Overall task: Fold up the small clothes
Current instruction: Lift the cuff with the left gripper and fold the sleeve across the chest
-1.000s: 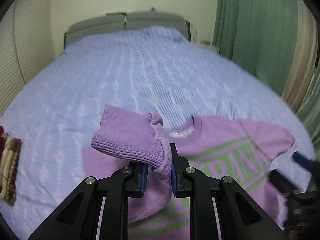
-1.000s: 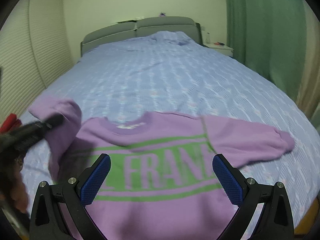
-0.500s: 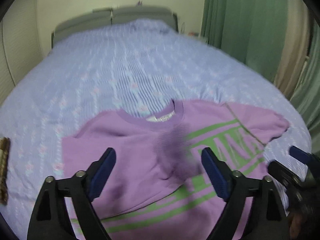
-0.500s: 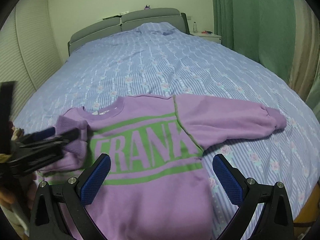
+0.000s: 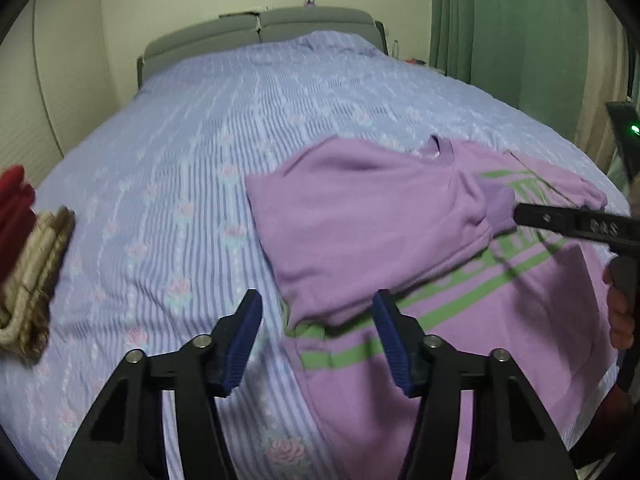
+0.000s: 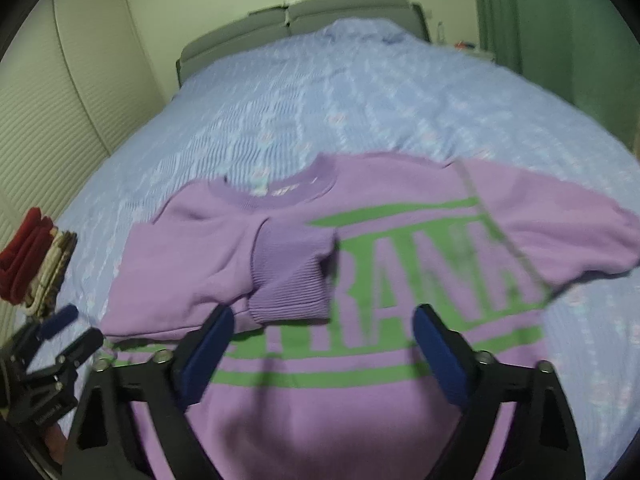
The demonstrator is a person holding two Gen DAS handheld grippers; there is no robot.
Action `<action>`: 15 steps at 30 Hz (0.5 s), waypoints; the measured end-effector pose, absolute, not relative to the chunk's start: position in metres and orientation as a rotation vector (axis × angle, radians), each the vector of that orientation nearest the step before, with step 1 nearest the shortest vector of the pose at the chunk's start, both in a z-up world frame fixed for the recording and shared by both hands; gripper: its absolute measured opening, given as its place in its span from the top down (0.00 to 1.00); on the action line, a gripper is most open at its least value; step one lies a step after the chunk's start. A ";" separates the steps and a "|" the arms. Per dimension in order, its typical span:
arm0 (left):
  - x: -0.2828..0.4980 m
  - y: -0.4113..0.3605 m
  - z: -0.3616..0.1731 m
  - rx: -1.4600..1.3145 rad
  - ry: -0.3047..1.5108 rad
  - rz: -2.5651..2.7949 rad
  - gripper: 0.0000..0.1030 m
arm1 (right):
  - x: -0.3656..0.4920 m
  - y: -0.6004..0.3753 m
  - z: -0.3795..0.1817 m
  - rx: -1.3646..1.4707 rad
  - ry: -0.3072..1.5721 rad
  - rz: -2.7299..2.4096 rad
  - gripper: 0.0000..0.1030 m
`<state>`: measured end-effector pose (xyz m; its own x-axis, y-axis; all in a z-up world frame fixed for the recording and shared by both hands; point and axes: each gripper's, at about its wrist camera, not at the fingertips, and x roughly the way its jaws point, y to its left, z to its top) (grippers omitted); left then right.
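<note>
A purple sweatshirt [image 6: 380, 360] with green lettering lies face up on the bed. One sleeve is folded across its chest, with the ribbed cuff [image 6: 290, 276] lying on the letters. The other sleeve [image 6: 568, 224] stretches out to the right. In the left wrist view the sweatshirt [image 5: 360, 220] lies ahead and to the right. My left gripper [image 5: 318, 336] is open and empty, just short of the folded sleeve's near edge. My right gripper [image 6: 322, 356] is open and empty above the sweatshirt's body, just short of the cuff. It also shows in the left wrist view [image 5: 576, 222].
The blue striped bedspread [image 5: 180, 200] covers the whole bed. A pile of folded clothes, red and beige, [image 6: 36, 264] sits at the bed's left edge. A grey headboard [image 6: 296, 16] is at the far end, and green curtains [image 5: 500, 20] hang on the right.
My left gripper let go of the sleeve cuff, which now lies folded across the chest, then drew back to the left. My right gripper moved in over the sweatshirt toward the cuff.
</note>
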<state>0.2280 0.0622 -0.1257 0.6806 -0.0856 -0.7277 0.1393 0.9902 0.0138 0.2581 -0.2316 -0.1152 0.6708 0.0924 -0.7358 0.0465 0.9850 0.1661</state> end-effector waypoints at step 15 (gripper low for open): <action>0.244 0.072 -0.148 0.038 0.848 -0.111 0.49 | 0.296 -0.226 -0.134 0.267 0.904 0.055 0.70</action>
